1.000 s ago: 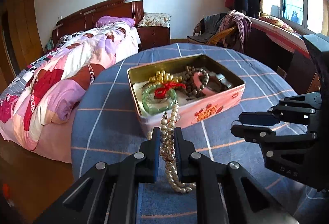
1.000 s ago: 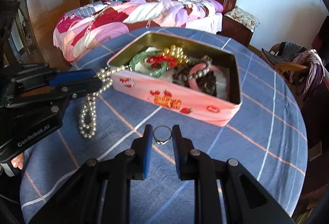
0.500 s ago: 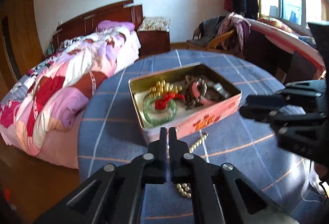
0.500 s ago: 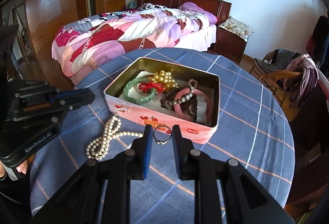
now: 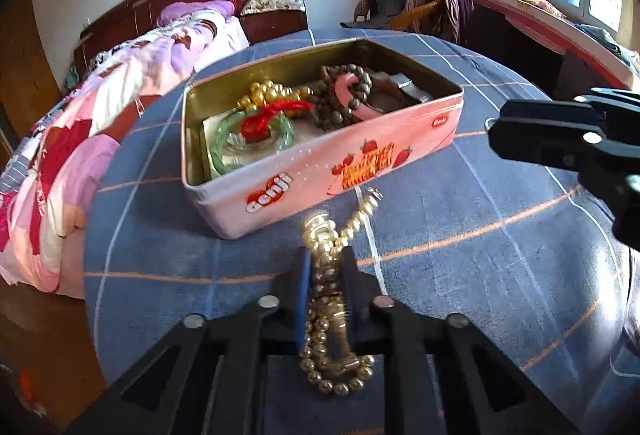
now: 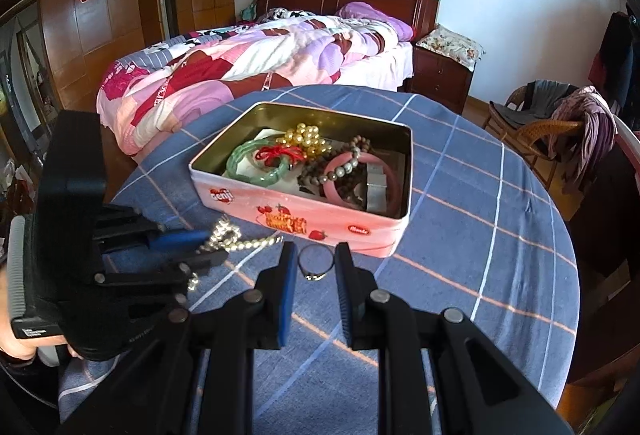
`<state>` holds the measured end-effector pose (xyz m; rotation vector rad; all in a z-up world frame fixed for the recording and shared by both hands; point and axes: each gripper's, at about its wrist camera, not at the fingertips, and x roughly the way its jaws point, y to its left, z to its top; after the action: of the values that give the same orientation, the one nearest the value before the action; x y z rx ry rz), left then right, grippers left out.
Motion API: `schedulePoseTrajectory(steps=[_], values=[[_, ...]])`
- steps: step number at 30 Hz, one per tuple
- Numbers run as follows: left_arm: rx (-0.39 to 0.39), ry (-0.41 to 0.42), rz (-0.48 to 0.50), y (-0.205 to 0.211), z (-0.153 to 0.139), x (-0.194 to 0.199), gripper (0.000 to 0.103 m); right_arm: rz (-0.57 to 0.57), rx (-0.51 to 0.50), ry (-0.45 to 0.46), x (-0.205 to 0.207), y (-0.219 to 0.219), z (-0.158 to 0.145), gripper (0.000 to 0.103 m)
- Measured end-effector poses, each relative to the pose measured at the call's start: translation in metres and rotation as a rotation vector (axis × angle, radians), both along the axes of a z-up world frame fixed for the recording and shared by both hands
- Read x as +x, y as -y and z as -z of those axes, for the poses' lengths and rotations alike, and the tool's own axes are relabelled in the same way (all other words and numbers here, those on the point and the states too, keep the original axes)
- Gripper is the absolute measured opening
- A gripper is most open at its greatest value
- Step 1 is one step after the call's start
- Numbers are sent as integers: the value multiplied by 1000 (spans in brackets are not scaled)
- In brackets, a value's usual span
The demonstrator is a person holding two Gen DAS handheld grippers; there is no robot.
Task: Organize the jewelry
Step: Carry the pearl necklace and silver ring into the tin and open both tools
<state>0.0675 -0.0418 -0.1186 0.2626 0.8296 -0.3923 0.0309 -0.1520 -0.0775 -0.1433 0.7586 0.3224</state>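
Observation:
A pink tin box [image 5: 320, 171] stands open on the round blue checked table [image 5: 460, 267]; it also shows in the right wrist view [image 6: 304, 219]. It holds a green bangle [image 6: 256, 163], gold beads, brown beads and a pink bangle [image 6: 360, 183]. My left gripper [image 5: 325, 263] is shut on a pearl necklace [image 5: 326, 275], bunched between its fingers just in front of the box; the necklace also shows in the right wrist view [image 6: 240, 241]. My right gripper [image 6: 316, 263] holds a small metal ring [image 6: 316, 263] between its fingers, near the box's front wall.
A bed with a patchwork quilt [image 6: 256, 63] lies beyond the table's far edge. A wooden nightstand [image 6: 440, 75] and a chair draped with clothes [image 6: 560, 127] stand behind. The table edge drops off close on the left [image 5: 92, 275].
My left gripper lost the pearl necklace onto the table half a second ago and now grips it again, bunched up. The right gripper kept the ring and moved slightly relative to the box.

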Motion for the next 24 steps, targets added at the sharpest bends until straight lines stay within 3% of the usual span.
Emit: schedulePoseTrajectory(steps=[2,10,15,24], values=[[-24,15,9,-2,-7,-4,6,-1,3,4,-1,1,-1,22],[-86,145,12,-20,-66,-17,6,14,7,38,1,9,-18,22],[-75,221,6,-24,-94,-8,6,3,5,63,6,7,-27,22],[-50,304,-33,-18,-108,30,6,-4,18,131,31,2,-39,22]])
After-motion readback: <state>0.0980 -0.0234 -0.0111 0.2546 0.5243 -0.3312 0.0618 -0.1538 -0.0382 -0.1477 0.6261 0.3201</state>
